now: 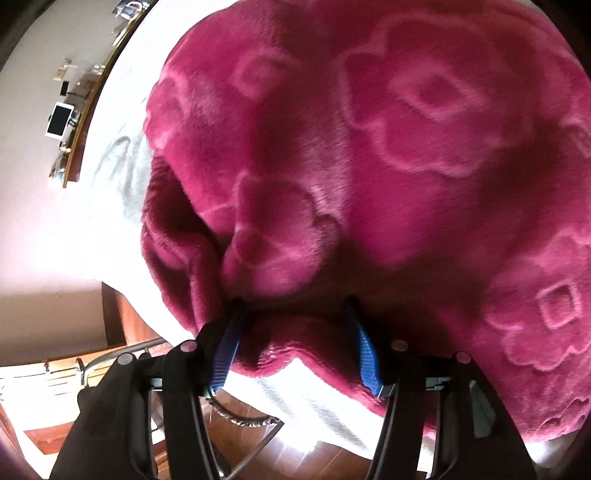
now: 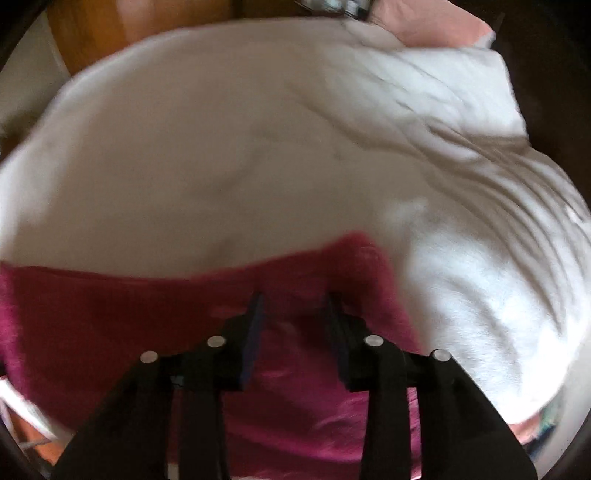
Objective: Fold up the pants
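Observation:
The pants (image 1: 369,166) are magenta fleece with a paler flower pattern and lie on a white bed sheet (image 1: 122,122). In the left wrist view they fill most of the frame. My left gripper (image 1: 295,301) is open, its blue-padded fingers (image 1: 227,347) spread wide against a bunched edge of the fabric, with a fold lying between them. In the right wrist view the pants (image 2: 147,314) cover the lower part of the frame. My right gripper (image 2: 295,295) is open just above the fabric near its far edge. The view is blurred.
The white sheet (image 2: 258,147) stretches ahead, wrinkled at the right, with a pink pillow (image 2: 436,26) at the far corner. A wooden headboard or shelf (image 1: 88,103) with small items runs along the bed's edge. Wooden floor (image 1: 295,458) and a metal rack (image 1: 110,354) lie below the bed edge.

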Demonstrator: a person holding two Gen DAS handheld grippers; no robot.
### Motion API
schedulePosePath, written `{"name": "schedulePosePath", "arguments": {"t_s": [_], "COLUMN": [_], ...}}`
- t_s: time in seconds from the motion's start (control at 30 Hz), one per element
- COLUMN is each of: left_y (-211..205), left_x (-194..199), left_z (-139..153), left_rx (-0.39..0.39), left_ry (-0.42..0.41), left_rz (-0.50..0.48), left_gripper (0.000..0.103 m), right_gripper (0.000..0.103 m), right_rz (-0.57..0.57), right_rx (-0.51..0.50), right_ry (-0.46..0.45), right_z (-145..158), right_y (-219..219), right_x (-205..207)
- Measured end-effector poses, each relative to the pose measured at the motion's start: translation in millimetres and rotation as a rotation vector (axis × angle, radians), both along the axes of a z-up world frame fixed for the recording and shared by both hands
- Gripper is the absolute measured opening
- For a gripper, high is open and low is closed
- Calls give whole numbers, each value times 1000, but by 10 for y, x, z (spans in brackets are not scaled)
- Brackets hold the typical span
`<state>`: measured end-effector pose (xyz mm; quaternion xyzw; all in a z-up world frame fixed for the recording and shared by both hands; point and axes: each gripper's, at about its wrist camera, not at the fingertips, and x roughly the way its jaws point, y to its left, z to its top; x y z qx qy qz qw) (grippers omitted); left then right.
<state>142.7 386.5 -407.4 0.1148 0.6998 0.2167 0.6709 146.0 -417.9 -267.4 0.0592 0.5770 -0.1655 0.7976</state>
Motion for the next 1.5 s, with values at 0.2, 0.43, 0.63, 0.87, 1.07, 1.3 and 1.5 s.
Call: {"name": "schedulePosePath", "arguments": {"t_s": [0.2,0.43,0.63,0.87,1.07,1.3,1.5], "left_y": [59,25,145,480,705,544,442], "left_x": [24,22,-14,226,508,624,568], "left_z": [-74,39,459,640,426,459,728], "left_rx": [16,-22,-158,-168,-159,-191,-243], "left_ry": [16,-50,-219,-276,-194,-194,-242], "left_rz": [10,45,94,120,87,-35,-78], "left_gripper": [57,56,56,56,62,60,60], "right_gripper": [13,21,42,42,42,42,45], "right_rz": [-39,1,42,-23,-182,-358,-600], "right_rx": [4,-26,-44,-54,-45,30,185], "right_ry": [32,-21,-89,31,85,-49,-136], "right_z": [-154,81,351,39,-112,321,363], "right_y": [-148,0,238,359,204,89,-118], "right_x": [122,-80,-537,-898,-927,-1086,-1634]}}
